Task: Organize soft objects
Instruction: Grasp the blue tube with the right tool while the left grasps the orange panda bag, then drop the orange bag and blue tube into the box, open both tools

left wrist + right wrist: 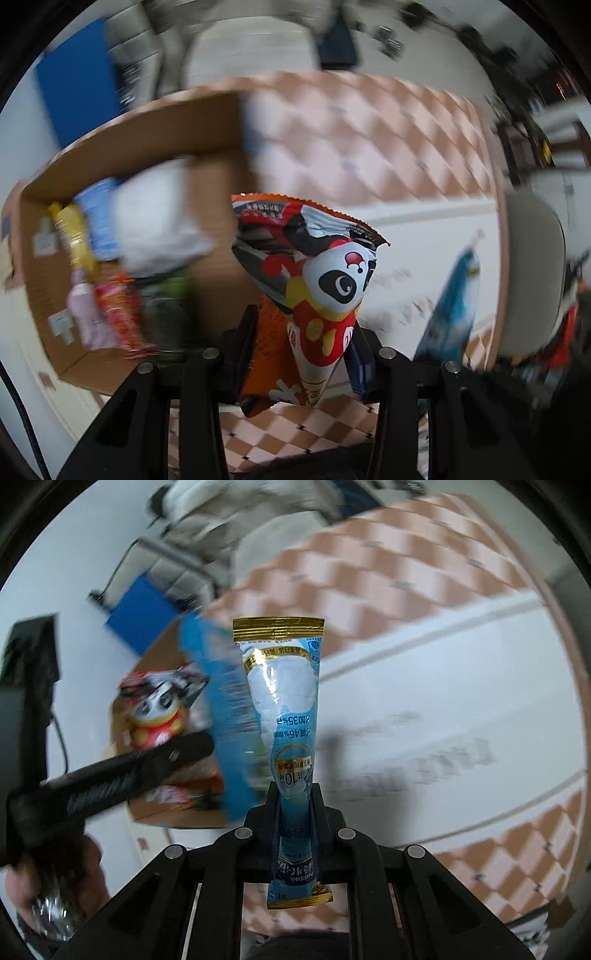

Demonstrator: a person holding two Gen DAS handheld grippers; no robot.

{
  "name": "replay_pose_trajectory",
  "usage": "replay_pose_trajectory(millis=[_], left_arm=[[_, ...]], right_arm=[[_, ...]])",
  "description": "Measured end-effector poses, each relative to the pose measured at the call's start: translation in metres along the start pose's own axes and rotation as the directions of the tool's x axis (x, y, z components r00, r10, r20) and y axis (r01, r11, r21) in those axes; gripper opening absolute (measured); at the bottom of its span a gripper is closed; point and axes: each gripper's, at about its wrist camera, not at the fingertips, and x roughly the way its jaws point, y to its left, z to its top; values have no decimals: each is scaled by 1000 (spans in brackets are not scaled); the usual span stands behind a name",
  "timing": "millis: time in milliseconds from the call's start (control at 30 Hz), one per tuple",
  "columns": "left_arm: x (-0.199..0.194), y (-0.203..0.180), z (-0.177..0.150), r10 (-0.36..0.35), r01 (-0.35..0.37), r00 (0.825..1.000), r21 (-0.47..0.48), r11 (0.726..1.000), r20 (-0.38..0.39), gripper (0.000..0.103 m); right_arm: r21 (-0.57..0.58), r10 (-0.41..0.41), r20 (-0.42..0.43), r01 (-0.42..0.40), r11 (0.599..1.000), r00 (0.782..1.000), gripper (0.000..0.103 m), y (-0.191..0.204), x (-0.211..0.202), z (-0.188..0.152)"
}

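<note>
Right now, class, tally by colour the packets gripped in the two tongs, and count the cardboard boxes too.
red panda packet: 1, in the left tongs
blue packet: 1, in the right tongs
cardboard box: 1
Total: 3

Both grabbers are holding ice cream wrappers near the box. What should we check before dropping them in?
1. Left hand-held gripper shut on the panda cone packet: ok.
2. Right hand-held gripper shut on the blue cone packet: ok.
3. Cardboard box open on top: ok.
4. Room left among the packets in it: cannot tell, blurred.
5. Either packet already above the box: cannot tell.
</note>
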Motion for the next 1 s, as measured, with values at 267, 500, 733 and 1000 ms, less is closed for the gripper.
replay_pose_trajectory(millis=[267, 500, 733, 1000], left_arm=[[12, 77, 35, -51, 43, 997, -122, 992, -57, 39], [34, 81, 65, -58, 47, 993, -108, 993, -103, 40], [52, 86, 76, -58, 42, 988, -112, 993, -141, 41], [34, 92, 72, -55, 47, 995, -103, 994, -82, 65]], right_arm=[[-39, -18, -40, 17, 999, 999, 14, 100, 59, 26], [-30, -93, -54, 91, 995, 994, 14, 120, 82, 33], [-9, -147, -66, 147, 989, 987, 21, 118, 92, 36], [-18, -150, -41, 150, 989, 988, 51, 123, 76, 31]])
